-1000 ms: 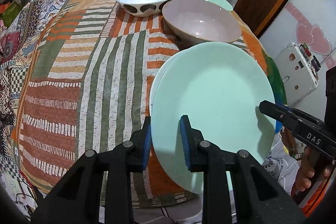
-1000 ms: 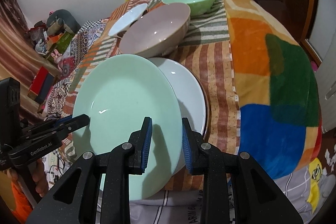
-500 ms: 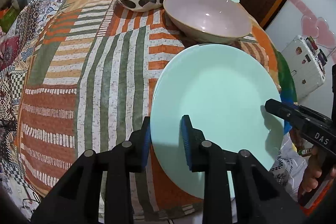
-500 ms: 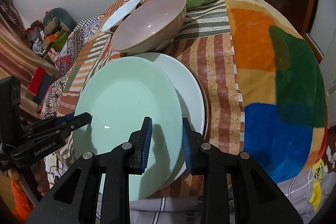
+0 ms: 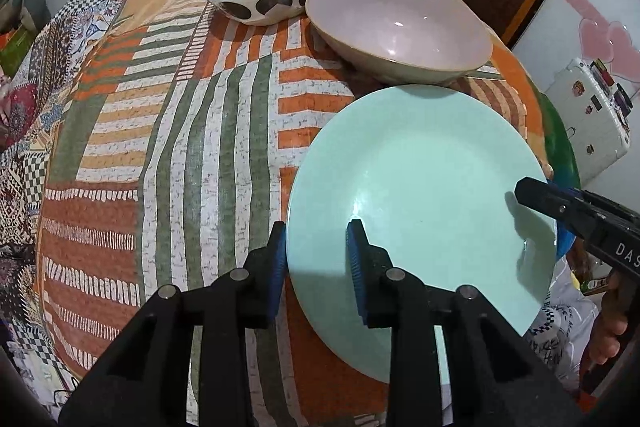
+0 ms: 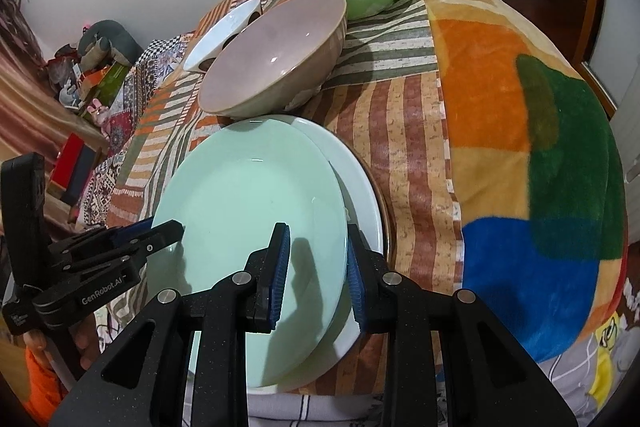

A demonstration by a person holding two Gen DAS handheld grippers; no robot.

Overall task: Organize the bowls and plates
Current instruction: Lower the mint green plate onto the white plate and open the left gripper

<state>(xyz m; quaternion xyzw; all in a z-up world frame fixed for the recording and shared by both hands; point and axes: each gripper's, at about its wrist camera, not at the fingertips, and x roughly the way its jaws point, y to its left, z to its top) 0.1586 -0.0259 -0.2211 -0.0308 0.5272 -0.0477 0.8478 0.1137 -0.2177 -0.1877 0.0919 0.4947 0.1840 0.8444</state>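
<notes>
Crockery is crowding a patchwork tablecloth (image 5: 208, 131). At lower centre, a mint-green plate (image 6: 248, 211) is lying slightly askew on a white plate (image 6: 360, 195), just in front of a pink bowl (image 5: 400, 23). The right gripper (image 6: 318, 267) is pinching the green plate's near rim. The left gripper (image 5: 316, 259) is straddling the opposite rim, though I cannot tell whether its pads are pressing. The plate is looking glossy, stiff, breakable and probably slippery, so opposite rim edges seem the safest hold.
</notes>
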